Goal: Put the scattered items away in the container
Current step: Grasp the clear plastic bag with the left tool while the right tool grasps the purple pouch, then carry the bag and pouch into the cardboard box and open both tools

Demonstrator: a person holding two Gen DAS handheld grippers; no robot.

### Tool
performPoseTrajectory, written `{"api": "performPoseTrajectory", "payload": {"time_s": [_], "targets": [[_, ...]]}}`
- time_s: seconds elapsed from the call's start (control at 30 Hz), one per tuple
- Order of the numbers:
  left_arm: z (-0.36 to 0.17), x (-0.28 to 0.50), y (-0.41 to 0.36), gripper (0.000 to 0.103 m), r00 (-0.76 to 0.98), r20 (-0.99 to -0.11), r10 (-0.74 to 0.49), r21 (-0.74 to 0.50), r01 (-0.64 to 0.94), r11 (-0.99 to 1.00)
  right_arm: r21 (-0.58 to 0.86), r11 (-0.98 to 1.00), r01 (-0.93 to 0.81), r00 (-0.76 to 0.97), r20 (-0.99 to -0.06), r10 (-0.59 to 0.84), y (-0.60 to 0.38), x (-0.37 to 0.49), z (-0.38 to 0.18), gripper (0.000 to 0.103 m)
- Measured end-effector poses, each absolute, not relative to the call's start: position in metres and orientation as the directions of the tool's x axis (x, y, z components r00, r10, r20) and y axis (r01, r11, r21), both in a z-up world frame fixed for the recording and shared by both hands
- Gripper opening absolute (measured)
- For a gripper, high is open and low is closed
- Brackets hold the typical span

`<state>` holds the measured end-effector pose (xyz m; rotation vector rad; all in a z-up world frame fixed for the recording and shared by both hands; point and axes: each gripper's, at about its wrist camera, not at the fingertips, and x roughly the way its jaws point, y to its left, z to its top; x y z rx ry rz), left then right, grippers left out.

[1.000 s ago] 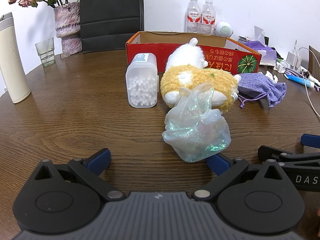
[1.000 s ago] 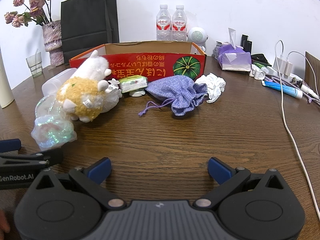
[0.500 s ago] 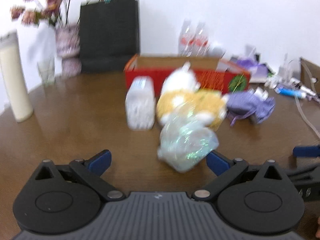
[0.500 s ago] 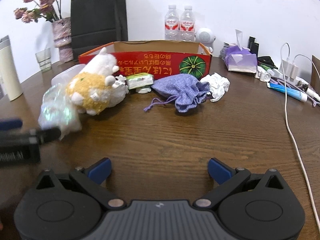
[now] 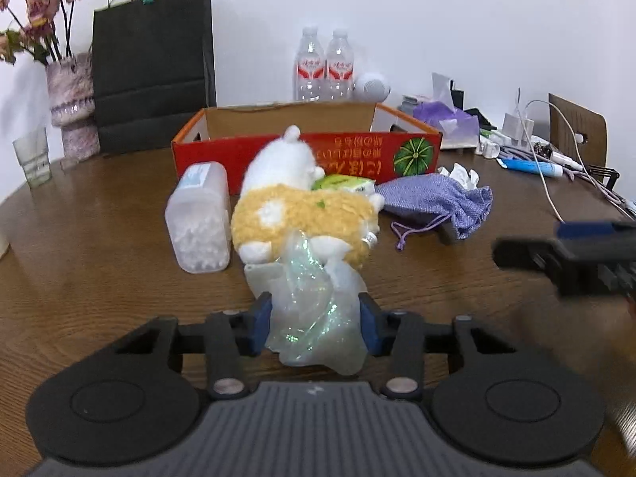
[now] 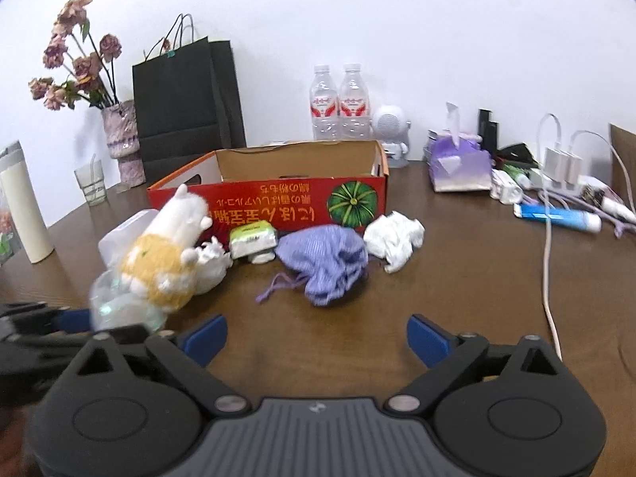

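My left gripper (image 5: 316,328) is shut on a crumpled iridescent clear plastic bag (image 5: 314,318), low over the table. Just beyond it lie a yellow-and-white plush toy (image 5: 302,214), a clear tub of cotton swabs (image 5: 200,222), a green tissue pack (image 5: 344,187) and a purple drawstring pouch (image 5: 433,202). The red cardboard box (image 5: 306,151) stands open behind them. My right gripper (image 6: 316,338) is open and empty, facing the purple pouch (image 6: 326,266) and a white crumpled paper (image 6: 393,238). The box also shows in the right wrist view (image 6: 278,198).
A black paper bag (image 6: 187,99), flower vase (image 6: 123,139), glass (image 6: 91,187) and white tumbler (image 6: 24,206) stand at the back left. Water bottles (image 6: 342,101) are behind the box. A tissue box (image 6: 457,163), chargers, cables (image 6: 548,262) and a blue tube (image 6: 556,216) crowd the right.
My left gripper has moved forward and shut on the plastic bag, which was loose on the table before. My right gripper has lifted and turned slightly toward the pouch.
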<state>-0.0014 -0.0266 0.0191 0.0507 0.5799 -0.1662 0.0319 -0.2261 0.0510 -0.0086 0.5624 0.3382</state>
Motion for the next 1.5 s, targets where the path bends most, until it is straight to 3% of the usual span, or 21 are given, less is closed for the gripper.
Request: {"api": "performPoseTrajectory", "payload": {"time_s": [0.2,0.27,0.33,0.47,0.5,0.53,0.63,1.0,1.5], "targets": [[0.039,-0.023,-0.008,0.036,0.878,-0.466,-0.108,-0.009,0.117,0.993,0.023,0.932,-0.363,0.757,-0.576,0.309,-0.208,0.104,0.056,0.082],[0.047,-0.026,-0.001,0.036,0.894,-0.441,-0.077,-0.018,0.077,0.997,0.022,0.925,-0.38,0.732,-0.604,0.315,-0.199,0.126,0.054,0.073],[0.052,-0.025,0.005,0.036,0.902,-0.427,-0.062,-0.036,0.052,0.998,0.004,0.922,-0.387,0.711,-0.636,0.301,-0.189,0.145,0.051,0.057],[0.058,-0.023,0.014,0.036,0.903,-0.428,-0.039,-0.049,0.02,0.999,-0.008,0.919,-0.394,0.677,-0.679,0.285,-0.179,0.155,0.04,0.05],[0.058,-0.022,0.015,0.036,0.902,-0.43,-0.04,-0.054,0.019,0.998,-0.009,0.918,-0.397,0.675,-0.681,0.285,-0.179,0.152,0.039,0.045],[0.058,-0.021,0.016,0.036,0.901,-0.432,-0.042,-0.06,0.018,0.998,-0.011,0.917,-0.398,0.675,-0.68,0.285,-0.178,0.149,0.039,0.033],[0.059,-0.02,0.015,0.036,0.9,-0.433,-0.046,-0.067,0.018,0.998,-0.026,0.913,-0.407,0.682,-0.674,0.285,-0.176,0.128,0.044,0.022],[0.071,-0.044,0.001,0.036,0.934,-0.357,-0.013,-0.09,-0.021,0.996,-0.028,0.942,-0.334,0.879,-0.369,0.301,-0.203,-0.015,0.092,0.02],[0.092,-0.123,-0.028,0.037,0.986,-0.162,0.044,-0.042,-0.051,0.998,0.022,0.968,-0.248,0.963,-0.105,0.249,-0.198,-0.111,0.11,0.02]]}}
